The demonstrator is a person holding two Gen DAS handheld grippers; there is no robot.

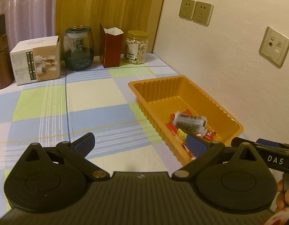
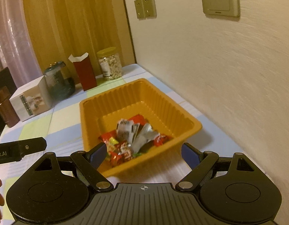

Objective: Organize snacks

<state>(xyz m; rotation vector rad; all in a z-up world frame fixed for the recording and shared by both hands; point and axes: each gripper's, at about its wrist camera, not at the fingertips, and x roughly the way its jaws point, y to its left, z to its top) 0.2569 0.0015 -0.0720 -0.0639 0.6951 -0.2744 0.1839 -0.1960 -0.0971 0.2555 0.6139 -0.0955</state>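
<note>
Both claws spread, empty. Right gripper (image 2: 143,154) sits at the near wall of the orange tray (image 2: 184,117), snack packets (image 2: 131,137) dead ahead inside. Left gripper (image 1: 139,142) has the tray off to its right, so right is nearer.

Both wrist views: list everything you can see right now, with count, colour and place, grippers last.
Tray: one, orange, by the wall.
Snack packets: several, red, yellow and silver, piled in the tray's near end.
Nut jar: one, clear with a yellow lid, back row by the wall.
Carton: one, dark red, open top, left of the nut jar.
Glass jar: one, bluish, left of the carton.
Box: one, white, left of the glass jar.
Flask: one, brown, far left.
Wall sockets: three plates, beige.
Left gripper: open, empty.
Right gripper: open, empty.
</note>
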